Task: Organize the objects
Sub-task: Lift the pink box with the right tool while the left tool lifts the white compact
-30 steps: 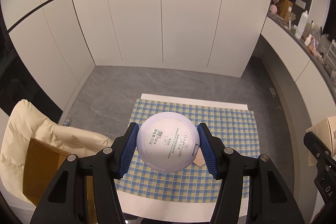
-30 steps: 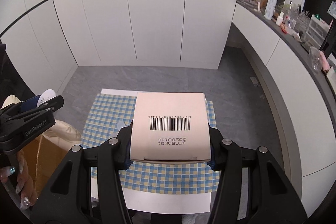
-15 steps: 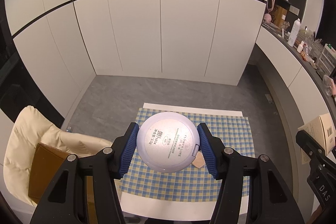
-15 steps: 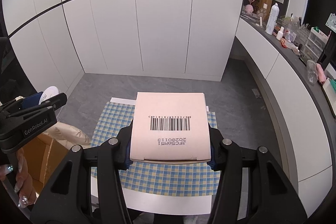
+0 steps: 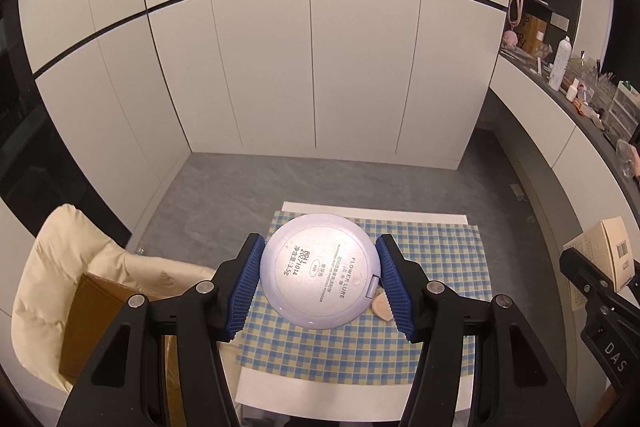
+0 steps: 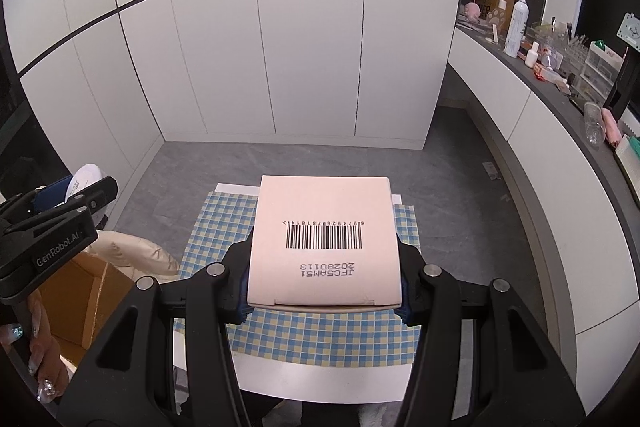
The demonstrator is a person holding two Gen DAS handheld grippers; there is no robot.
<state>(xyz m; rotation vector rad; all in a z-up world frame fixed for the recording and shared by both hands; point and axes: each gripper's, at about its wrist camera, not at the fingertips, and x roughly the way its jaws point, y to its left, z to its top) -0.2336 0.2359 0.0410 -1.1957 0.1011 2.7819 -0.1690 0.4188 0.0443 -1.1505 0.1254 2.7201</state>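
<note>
So the left claw (image 5: 320, 281) has its blue ribbed pads pinched on the rim of a round pale-lilac powder compact (image 5: 319, 271), printed underside facing up, held in the air above the blue-and-yellow checked cloth (image 5: 340, 351) on the white tabletop (image 5: 320, 389). The right claw (image 6: 324, 297) is clamped on the sides of a flat pale-pink cardboard box (image 6: 325, 243), barcode up, also hanging over that cloth. Under the compact a small beige puff-looking thing (image 5: 382, 308) lies on the cloth, and off left there's a cream padded chair (image 5: 52, 287) with a brown cardboard box (image 5: 92, 319) on it.
</note>
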